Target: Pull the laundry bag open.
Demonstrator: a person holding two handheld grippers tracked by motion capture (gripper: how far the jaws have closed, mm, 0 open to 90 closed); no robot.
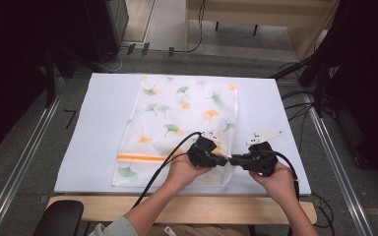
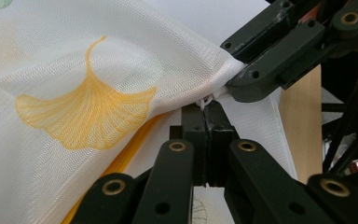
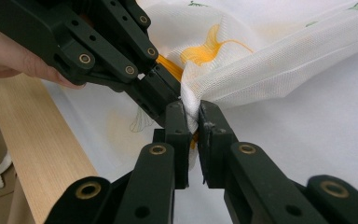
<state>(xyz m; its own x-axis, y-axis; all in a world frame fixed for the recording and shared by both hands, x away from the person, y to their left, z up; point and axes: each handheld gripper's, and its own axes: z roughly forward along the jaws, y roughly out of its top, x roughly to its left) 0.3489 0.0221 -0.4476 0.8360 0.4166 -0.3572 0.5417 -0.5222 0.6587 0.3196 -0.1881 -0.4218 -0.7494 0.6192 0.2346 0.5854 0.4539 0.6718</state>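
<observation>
One mesh laundry bag [image 1: 177,128], white with green and orange ginkgo leaves and one orange zipper band [image 1: 140,158], lies flat on the white table cover [image 1: 98,123], its near right corner lifted off the surface; two grippers meet at that corner, tip to tip, each in one of the person's two hands; the left gripper [image 2: 207,112] has its jaws pressed together, pinching a small white zipper pull loop [image 2: 205,101] at the bag's corner; the right gripper [image 3: 192,116] has its jaws closed on a bunched fold of the mesh; in the left gripper view one large orange leaf [image 2: 88,112] spreads across the raised cloth; the wooden table edge [image 1: 187,209] runs beneath the person's forearms
</observation>
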